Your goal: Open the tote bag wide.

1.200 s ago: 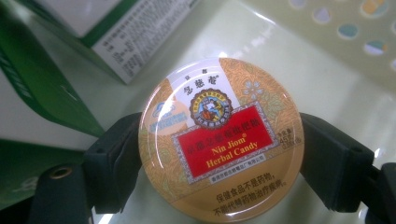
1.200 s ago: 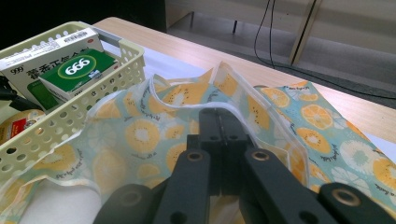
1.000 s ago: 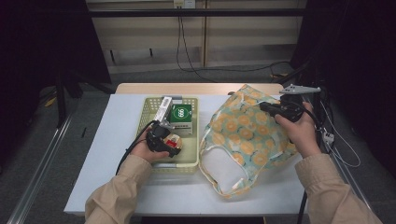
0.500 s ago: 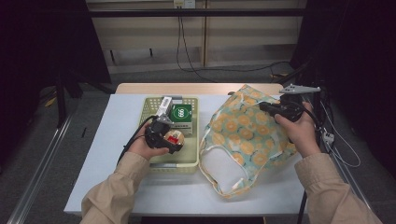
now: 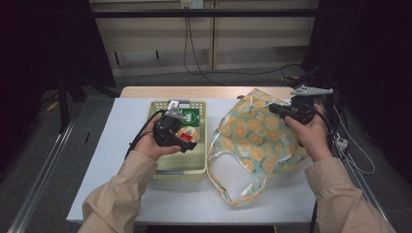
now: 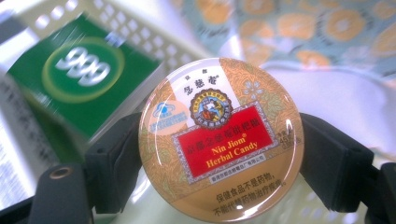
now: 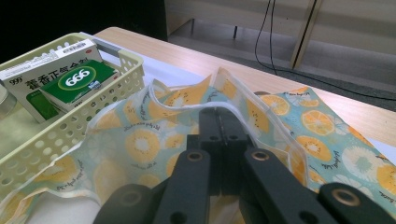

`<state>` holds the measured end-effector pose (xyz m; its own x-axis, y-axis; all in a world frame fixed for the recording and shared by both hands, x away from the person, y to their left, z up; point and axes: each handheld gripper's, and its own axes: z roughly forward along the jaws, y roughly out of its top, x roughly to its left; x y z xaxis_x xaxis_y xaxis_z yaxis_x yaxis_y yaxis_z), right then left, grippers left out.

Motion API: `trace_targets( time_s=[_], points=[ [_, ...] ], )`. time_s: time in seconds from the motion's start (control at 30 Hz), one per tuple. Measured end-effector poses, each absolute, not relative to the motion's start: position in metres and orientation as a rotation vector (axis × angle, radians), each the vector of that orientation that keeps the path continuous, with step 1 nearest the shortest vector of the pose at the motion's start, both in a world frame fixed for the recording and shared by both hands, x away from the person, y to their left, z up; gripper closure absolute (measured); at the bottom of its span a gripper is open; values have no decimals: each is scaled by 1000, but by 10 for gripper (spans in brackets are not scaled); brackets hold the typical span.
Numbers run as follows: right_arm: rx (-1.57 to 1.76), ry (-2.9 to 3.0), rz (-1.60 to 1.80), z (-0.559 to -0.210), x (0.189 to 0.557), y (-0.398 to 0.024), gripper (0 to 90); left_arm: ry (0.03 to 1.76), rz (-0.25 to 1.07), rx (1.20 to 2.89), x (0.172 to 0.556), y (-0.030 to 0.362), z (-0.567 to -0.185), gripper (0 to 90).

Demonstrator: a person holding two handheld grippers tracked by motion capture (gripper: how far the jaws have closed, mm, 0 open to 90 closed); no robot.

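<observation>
A round gold tin (image 6: 219, 116) with a red "Herbal Candy" label sits between the two black jaws of my left gripper (image 6: 222, 158), which press on its sides. In the high view the left gripper (image 5: 186, 137) holds the tin (image 5: 187, 133) above the pale yellow basket (image 5: 177, 172), near its right wall. My right gripper (image 7: 221, 122) is shut on the raised rim of the orange-flower cloth bag (image 7: 140, 140). In the high view the right gripper (image 5: 273, 109) holds up the bag's (image 5: 257, 136) far right edge.
A green and white medicine box (image 5: 190, 116) lies at the far end of the basket and also shows as the box (image 7: 70, 77) beside the basket wall (image 7: 70, 126). The bag's white-lined mouth (image 5: 228, 174) faces the table's front edge. Cables hang off the right table edge.
My left gripper has risen out of the basket with the tin and shifted a little to the right, toward the bag. The right gripper and the bag have stayed put.
</observation>
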<state>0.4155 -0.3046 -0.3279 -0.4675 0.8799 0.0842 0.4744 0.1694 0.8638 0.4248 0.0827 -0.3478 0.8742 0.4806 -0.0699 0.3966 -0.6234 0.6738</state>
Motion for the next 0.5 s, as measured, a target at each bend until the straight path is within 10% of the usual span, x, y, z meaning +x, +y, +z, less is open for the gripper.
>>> trace_targets(
  time_s=[0.5],
  points=[
    [1280,2011,1245,-328,414,-308,900,499,78,2284,414,14,-337,205]
  ],
)
